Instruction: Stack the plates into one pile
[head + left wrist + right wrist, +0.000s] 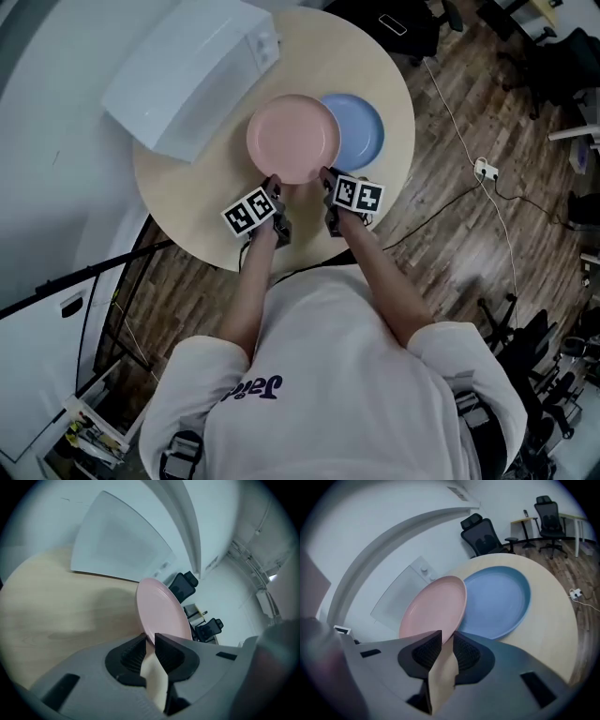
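A pink plate (292, 139) hangs a little above the round table, overlapping the left part of a blue plate (364, 129) that lies on the wood. My left gripper (273, 185) is shut on the pink plate's near-left rim, and my right gripper (327, 178) is shut on its near-right rim. In the left gripper view the pink plate (161, 611) rises edge-on from between the jaws of that gripper (149, 639). In the right gripper view the pink plate (436, 605) is clamped in the right gripper (447, 637), with the blue plate (499, 601) beside and below it.
A white box-shaped lid or container (192, 75) sits at the back left of the round wooden table (187, 197). Wooden floor with a cable and a socket (486, 171) lies to the right. Office chairs (485, 534) stand beyond the table.
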A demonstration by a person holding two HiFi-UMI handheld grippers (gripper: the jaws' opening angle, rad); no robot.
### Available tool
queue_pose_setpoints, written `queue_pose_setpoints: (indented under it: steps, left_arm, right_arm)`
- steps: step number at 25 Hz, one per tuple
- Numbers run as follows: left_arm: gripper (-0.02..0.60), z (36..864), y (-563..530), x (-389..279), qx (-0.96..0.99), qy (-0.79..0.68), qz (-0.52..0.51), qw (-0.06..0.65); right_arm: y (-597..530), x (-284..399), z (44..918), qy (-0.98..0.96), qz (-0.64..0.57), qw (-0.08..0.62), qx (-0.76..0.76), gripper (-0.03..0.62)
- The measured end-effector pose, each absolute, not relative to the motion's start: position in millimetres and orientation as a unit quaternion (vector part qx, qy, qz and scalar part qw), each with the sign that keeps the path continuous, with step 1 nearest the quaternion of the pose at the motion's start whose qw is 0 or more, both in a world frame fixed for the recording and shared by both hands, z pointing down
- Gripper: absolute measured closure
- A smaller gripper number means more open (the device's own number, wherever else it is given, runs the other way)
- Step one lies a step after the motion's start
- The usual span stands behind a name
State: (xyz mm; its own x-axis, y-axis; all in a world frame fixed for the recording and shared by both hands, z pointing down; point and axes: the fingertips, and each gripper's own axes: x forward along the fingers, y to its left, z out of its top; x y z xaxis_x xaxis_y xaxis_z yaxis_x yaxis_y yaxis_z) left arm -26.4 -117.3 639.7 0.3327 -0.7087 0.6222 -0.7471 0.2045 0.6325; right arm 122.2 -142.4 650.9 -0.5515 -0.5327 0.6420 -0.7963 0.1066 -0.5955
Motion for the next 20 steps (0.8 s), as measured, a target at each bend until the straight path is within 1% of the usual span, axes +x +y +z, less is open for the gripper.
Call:
queue_pose_setpoints:
  steps: [5, 10, 15, 20]
  left_arm:
    - [0.518, 642, -149, 34, 0.668, -0.538, 0.054, 0.512]
    - [0.517, 650, -168, 76, 0.687, -0.508, 0.081, 0.513]
    - [0.514, 661, -178, 101, 0.689, -0.493, 0.099, 0.521]
    - [0.5, 672, -184, 111, 0.687, -0.489, 0.122, 0.523]
  right_arm:
    - [-154, 184, 655, -0.698, 0.494, 0.106, 0.507, 0.508]
    - [-163, 227, 659, -0.673, 0.489, 0.096, 0.546, 0.508]
    - [-167, 251, 668, -0.653, 0.492, 0.096, 0.568, 0.508]
    - [-174, 262, 673, -0.646, 0.483, 0.112, 0.581, 0.508]
